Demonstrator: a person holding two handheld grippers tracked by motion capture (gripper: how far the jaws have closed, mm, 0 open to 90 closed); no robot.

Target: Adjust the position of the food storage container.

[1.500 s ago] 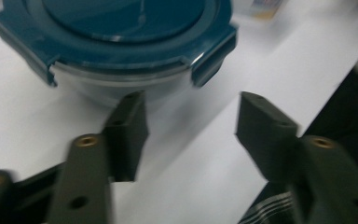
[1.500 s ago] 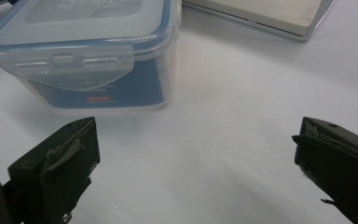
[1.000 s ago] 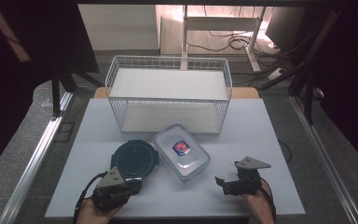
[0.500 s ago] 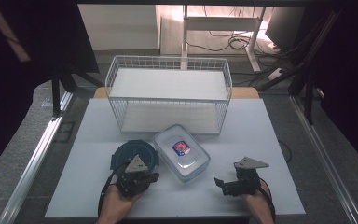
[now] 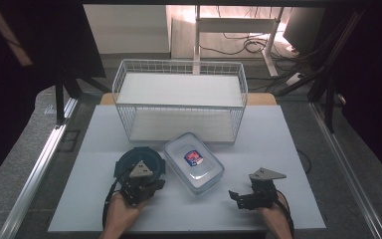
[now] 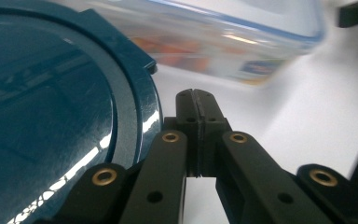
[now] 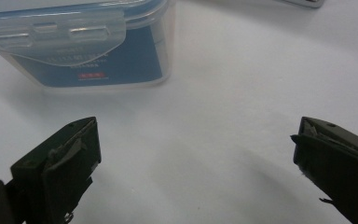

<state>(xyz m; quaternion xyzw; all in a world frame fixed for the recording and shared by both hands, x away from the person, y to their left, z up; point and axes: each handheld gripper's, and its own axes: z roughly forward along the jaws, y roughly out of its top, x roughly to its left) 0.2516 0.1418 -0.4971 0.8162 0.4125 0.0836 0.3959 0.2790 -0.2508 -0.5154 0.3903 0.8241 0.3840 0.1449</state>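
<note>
A round dark blue lid lies on the white table, left of a clear lidded container with a red and blue label. My left gripper hovers at the lid's near right edge, its jaws shut with nothing between them. In the left gripper view the shut gripper points past the blue lid's rim towards the clear container. My right gripper rests at the front right, open and aimed left. In the right gripper view the open gripper faces bare table, and the container stands farther ahead.
A white wire basket stands behind the container at the table's back middle, nothing in it. The white tabletop has free room at the right and far left. Dark stands and cables surround the table.
My left gripper has moved right and away from the person, from the front left of the table onto the blue lid's near edge. The right gripper has stayed in place.
</note>
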